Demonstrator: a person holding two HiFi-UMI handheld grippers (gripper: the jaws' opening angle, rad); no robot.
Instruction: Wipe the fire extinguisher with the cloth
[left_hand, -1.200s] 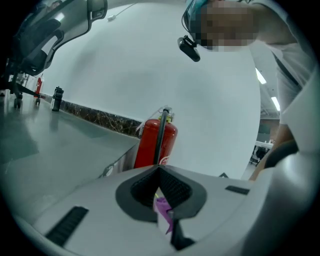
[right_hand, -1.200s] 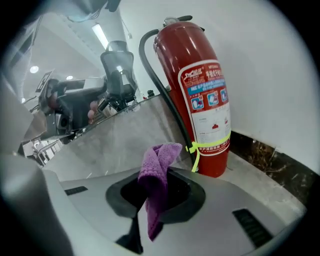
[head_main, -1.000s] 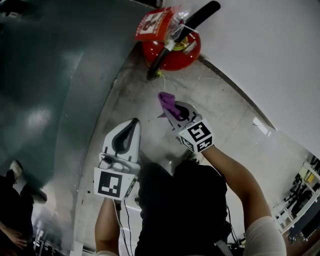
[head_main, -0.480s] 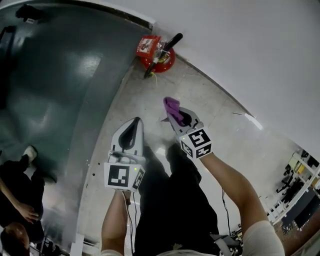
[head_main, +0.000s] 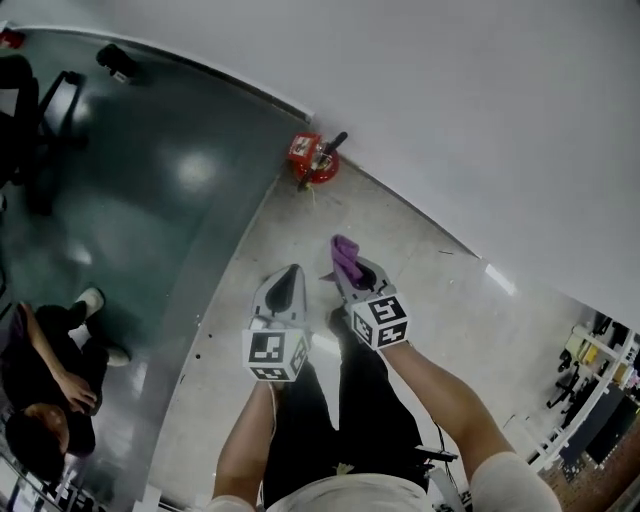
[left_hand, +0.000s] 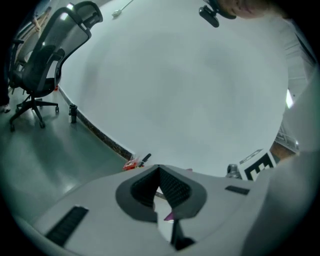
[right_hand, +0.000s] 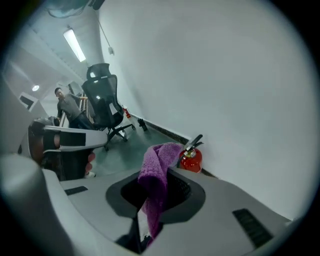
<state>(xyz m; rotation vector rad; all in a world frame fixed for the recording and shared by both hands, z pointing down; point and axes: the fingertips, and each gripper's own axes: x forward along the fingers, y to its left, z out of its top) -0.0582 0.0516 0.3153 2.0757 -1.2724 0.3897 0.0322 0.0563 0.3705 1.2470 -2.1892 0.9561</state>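
The left gripper (head_main: 290, 275) and right gripper (head_main: 350, 268) are shelled in pale grey, with dark ribbed pads (left_hand: 175, 187) and black-and-white marker cubes (head_main: 275, 355). Black trousers (head_main: 370, 410) and a light top (head_main: 340, 492) are worn

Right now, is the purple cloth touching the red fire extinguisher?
No, the purple cloth is clamped in the right gripper, far from the red fire extinguisher.

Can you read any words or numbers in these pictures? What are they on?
Tag on the fire extinguisher: it has print, but it is too small and blurred to read.
Left marker cube and right marker cube: only black-and-white square patterns, no words.
Nothing else shows any writing.
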